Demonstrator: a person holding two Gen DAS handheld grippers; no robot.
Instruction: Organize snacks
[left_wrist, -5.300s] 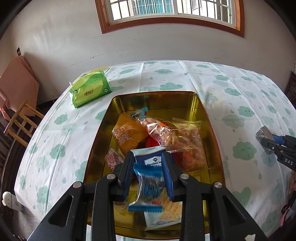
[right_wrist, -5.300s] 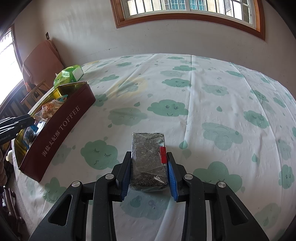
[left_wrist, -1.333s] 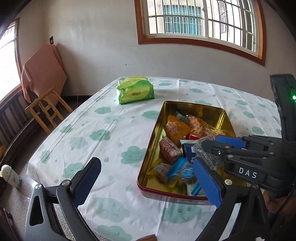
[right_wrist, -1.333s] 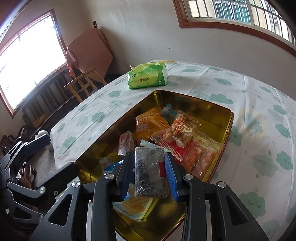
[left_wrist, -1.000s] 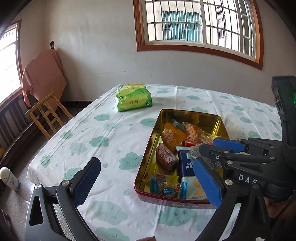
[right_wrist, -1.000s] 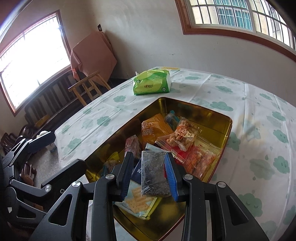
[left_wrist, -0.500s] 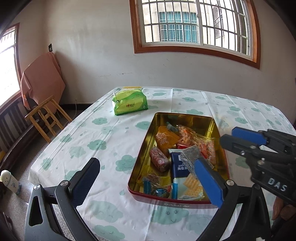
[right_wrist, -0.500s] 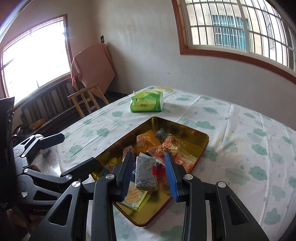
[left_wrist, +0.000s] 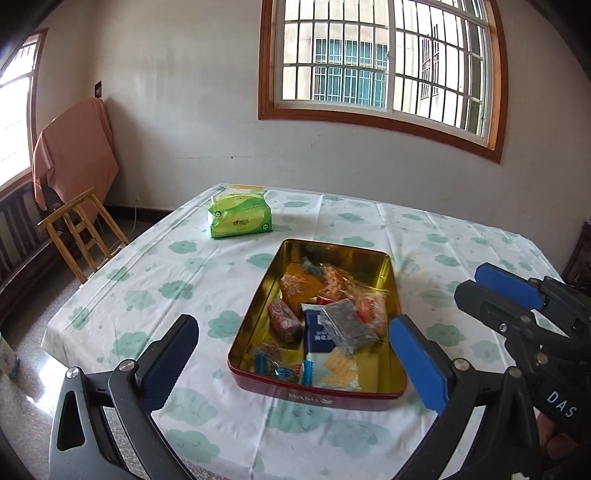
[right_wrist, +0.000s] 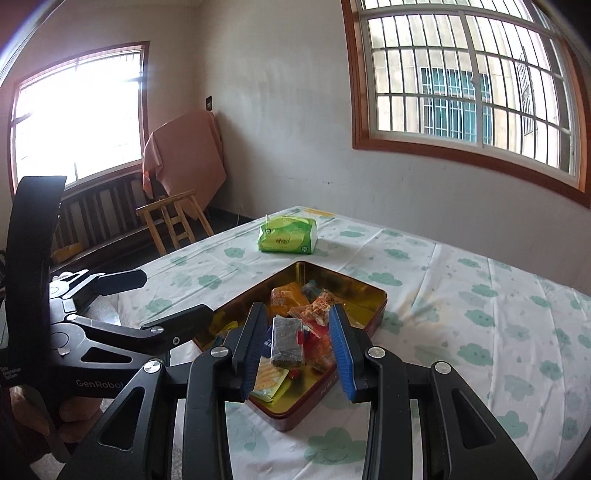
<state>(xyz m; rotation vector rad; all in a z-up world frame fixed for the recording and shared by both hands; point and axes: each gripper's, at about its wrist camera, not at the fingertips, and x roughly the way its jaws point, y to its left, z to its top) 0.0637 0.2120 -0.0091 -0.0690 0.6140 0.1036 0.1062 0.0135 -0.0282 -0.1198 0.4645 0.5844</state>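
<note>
A: What is nearest?

B: The left tongs (left_wrist: 291, 325), spread wide with nothing in them. The right tongs (right_wrist: 295, 312) have their pads a little apart and grip nothing.

A: And the tin?

B: The red tin (left_wrist: 314, 397), gold inside, lies on the counter (left_wrist: 147, 295) close to its near edge. At the near end of the tin there is a cracker packet (left_wrist: 338, 367).

A: Where is the dark packet?

B: The dark packet (left_wrist: 347, 325) rests in the middle of the tin, partly on a blue packet (left_wrist: 314, 332).

A: Further back?

B: An orange packet (left_wrist: 299, 284) and a clear bag of snacks (left_wrist: 340, 280). The far end is bare. Toward the far left corner of the counter lies a green tissue pack (left_wrist: 240, 218).
</note>
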